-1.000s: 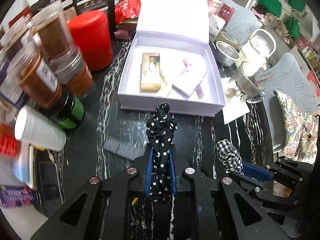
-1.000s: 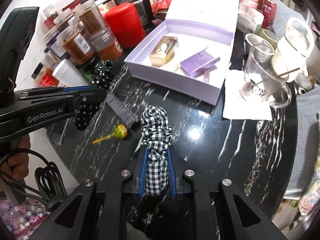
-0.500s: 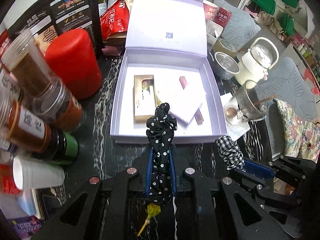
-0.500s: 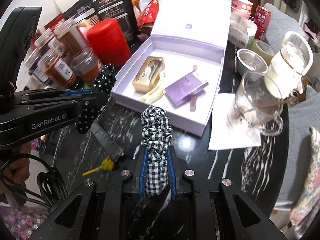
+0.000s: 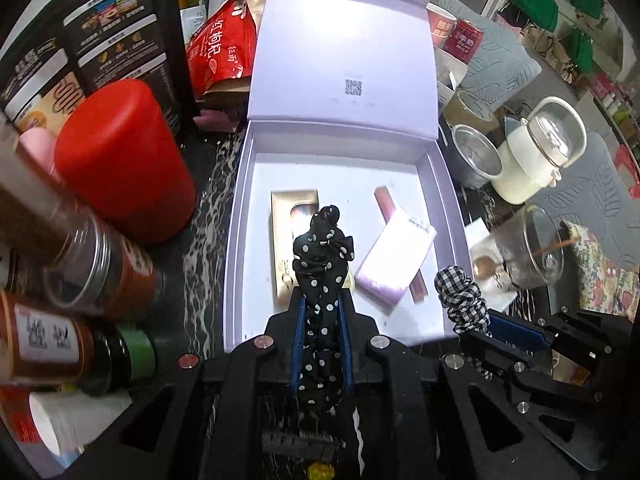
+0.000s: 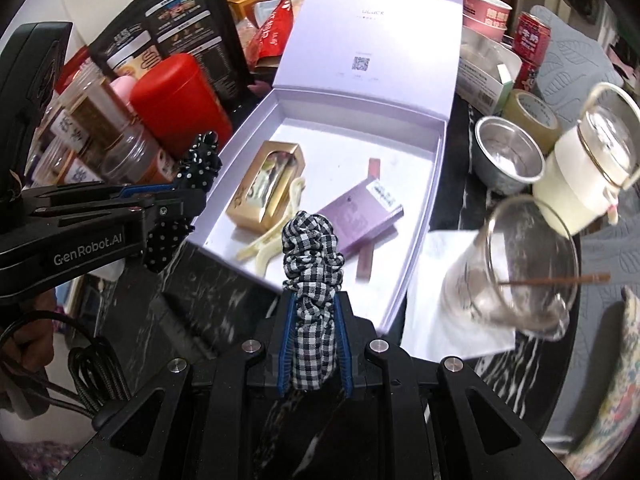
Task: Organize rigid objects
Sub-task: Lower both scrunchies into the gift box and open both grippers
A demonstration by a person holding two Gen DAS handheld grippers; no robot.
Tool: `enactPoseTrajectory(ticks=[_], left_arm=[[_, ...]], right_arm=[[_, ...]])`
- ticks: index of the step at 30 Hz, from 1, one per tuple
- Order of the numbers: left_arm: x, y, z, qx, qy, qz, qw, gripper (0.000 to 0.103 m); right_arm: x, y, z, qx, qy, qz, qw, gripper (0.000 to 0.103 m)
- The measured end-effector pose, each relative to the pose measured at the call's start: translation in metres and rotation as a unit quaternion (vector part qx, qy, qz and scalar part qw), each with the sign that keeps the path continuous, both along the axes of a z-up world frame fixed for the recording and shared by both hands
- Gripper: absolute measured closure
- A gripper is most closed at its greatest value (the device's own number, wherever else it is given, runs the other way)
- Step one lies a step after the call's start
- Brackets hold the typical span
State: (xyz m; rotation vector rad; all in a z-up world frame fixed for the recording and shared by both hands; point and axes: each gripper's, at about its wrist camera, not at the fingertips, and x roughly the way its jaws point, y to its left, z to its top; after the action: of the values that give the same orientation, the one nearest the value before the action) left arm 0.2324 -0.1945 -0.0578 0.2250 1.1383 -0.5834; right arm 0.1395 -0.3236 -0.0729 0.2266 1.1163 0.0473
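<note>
My left gripper [image 5: 322,308] is shut on a black polka-dot scrunchie [image 5: 322,264] and holds it over the front edge of the open lilac box [image 5: 236,240]. My right gripper [image 6: 312,304] is shut on a black-and-white checked scrunchie [image 6: 310,248] just before the box's near wall [image 6: 416,264]. The box holds a gold packet [image 6: 266,188], a purple card box [image 6: 360,216], a cream hair clip [image 6: 268,248] and a pink stick [image 6: 366,264]. The right gripper and checked scrunchie [image 5: 462,300] show at right in the left wrist view; the left gripper and dotted scrunchie [image 6: 198,164] show at left in the right wrist view.
A red canister [image 5: 124,160] and spice jars [image 5: 100,276] stand left of the box. A glass mug [image 6: 512,264] on a white napkin, a steel cup [image 6: 508,156], a white kettle [image 6: 588,168] and tape roll [image 6: 528,112] stand right. Snack bags [image 5: 224,44] stand behind.
Both grippers have moved forward toward the box with their scrunchies; the left one now hangs over the box's front part, the right one reaches its near edge.
</note>
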Motion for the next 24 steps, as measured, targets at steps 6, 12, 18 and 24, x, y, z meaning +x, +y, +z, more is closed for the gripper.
enactPoseTrajectory(ticks=[6,12,18,24], left_arm=[[0.023,-0.011,-0.006,0.001,-0.005,0.0,1.0,0.088],[0.043,-0.022,-0.015,0.005,-0.004,-0.004,1.0,0.088],[0.057,-0.037,-0.027,0.015,-0.002,-0.015,0.9998,0.088],[0.068,-0.049,-0.039,0.031,-0.004,-0.024,0.9992,0.088]], right_arm=[[0.025,-0.006,-0.005,-0.003,0.0,0.001,1.0,0.084],[0.052,-0.012,-0.013,-0.004,0.003,-0.011,1.0,0.084],[0.072,-0.021,-0.023,-0.01,0.005,-0.024,1.0,0.084],[0.084,-0.028,-0.032,-0.008,0.013,-0.045,0.999,0.084]])
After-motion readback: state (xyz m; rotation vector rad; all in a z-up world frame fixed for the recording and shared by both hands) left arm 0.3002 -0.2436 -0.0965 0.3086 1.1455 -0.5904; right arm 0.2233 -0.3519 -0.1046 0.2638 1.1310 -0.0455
